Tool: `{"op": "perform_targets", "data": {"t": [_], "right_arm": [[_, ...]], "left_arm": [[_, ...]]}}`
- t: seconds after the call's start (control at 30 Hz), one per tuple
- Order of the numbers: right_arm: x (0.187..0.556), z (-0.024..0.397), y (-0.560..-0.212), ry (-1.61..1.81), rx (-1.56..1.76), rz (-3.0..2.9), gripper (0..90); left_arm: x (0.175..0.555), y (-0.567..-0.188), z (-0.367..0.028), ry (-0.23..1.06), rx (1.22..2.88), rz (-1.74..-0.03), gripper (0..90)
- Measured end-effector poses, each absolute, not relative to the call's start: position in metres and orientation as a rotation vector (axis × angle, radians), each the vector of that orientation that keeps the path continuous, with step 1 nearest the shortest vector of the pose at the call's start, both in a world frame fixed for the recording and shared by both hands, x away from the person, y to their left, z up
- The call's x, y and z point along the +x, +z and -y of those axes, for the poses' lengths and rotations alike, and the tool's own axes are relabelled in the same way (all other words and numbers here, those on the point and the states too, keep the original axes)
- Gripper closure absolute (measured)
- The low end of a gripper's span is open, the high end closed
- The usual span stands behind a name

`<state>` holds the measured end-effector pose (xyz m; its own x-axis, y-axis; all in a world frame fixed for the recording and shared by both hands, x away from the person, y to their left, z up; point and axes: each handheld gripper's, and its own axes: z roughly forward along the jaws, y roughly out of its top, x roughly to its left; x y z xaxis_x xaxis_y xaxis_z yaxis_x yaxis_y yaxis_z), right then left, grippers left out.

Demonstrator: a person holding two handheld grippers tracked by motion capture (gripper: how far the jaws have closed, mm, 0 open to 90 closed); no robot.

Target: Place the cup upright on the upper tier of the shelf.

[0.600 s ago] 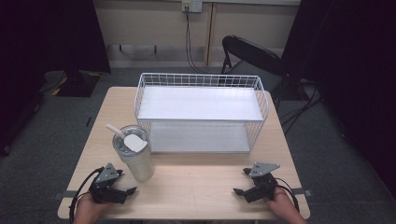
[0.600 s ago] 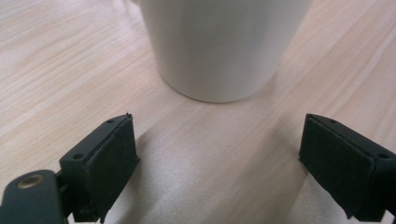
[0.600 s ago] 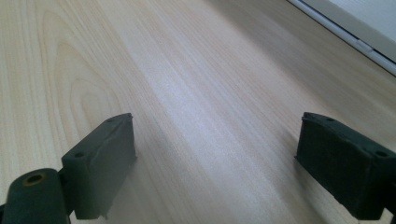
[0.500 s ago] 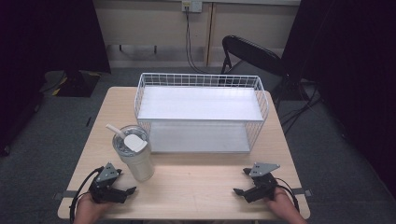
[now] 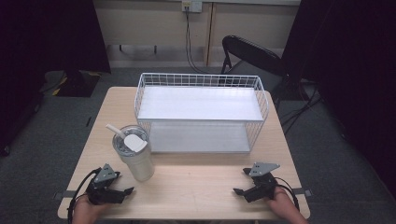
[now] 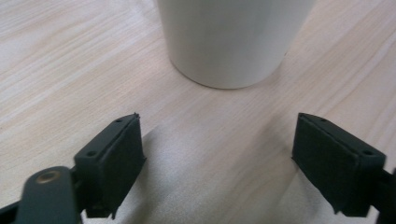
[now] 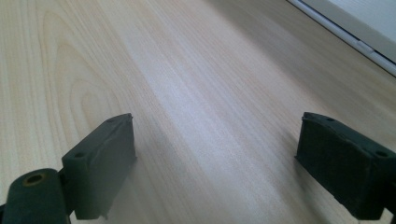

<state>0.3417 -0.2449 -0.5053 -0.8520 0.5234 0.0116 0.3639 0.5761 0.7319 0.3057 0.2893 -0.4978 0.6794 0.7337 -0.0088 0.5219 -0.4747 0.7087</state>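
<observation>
Two grippers rest at the near edge of the table (image 5: 196,186), one in each of my hands. My left gripper (image 5: 122,192) sits just near of the cup (image 5: 134,154) and a little to its left, jaws spread wide with nothing between them. In the left gripper view the cup's pale base (image 6: 231,42) stands straight ahead of those jaws, close but apart from them, on the light wood grain. My right gripper (image 5: 243,184) lies well to the right of the cup, near the table's right corner, jaws likewise wide apart and empty; the right gripper view shows bare wood between them and a white edge of the rack (image 7: 355,28) at the far right.

The cup stands upright, with a clear lid, a white tab on it and a straw leaning to the left. Just beyond and right of the cup is the white wire rack (image 5: 201,105), two shelves, both bare. Beyond the table, a black chair (image 5: 252,53) stands on grey carpet, and a cable (image 5: 188,37) hangs down the wall.
</observation>
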Motion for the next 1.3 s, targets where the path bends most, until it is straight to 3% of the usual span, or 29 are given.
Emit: {"op": "perform_targets", "data": {"t": [0.47, 1.3], "right_arm": [[0.342, 0.245, -0.505, 1.137, 0.742, -2.601, 10.9], [0.342, 0.245, -0.505, 1.137, 0.741, -2.601, 10.9]], "left_arm": [[0.303, -0.473, -0.282, 0.490, 2.046, -0.861, 17.5], [0.310, -0.459, -0.284, 0.490, 1.863, -0.891, 16.6]]}}
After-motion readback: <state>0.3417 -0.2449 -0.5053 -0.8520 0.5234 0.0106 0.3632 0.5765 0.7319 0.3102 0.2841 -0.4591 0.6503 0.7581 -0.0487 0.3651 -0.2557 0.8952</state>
